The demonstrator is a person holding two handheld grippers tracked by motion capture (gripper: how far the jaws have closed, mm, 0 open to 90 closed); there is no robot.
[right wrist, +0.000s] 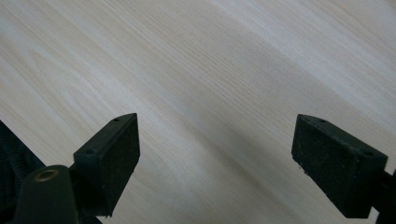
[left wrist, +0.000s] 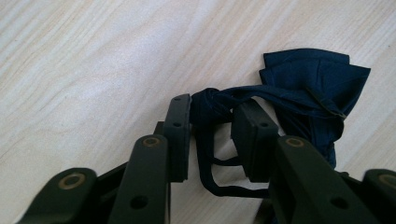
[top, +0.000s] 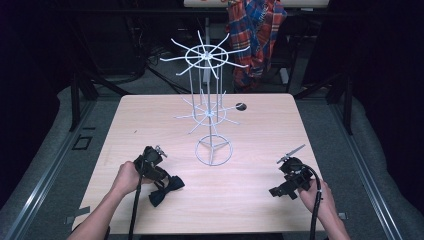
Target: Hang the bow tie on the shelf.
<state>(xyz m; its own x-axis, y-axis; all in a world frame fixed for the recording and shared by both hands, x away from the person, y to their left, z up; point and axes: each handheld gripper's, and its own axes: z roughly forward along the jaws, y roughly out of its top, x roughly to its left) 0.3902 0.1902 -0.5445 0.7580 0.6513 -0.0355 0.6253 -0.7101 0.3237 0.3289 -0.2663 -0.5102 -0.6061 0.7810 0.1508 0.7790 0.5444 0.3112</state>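
While the left gripper [left wrist: 210, 135] sits low on the pale wood table [top: 260, 200], its jaws straddle the knot of a dark navy fabric bow tie [left wrist: 299, 93] lying flat at the near left; whether they actually pinch it, can't tell. Right gripper [right wrist: 215, 163] at near right: jaws wide apart over bare wood. Farther back at table centre, white wire two-tier display rack [top: 209, 107]. Beyond the table, red plaid cloth [top: 256, 35] hanging.
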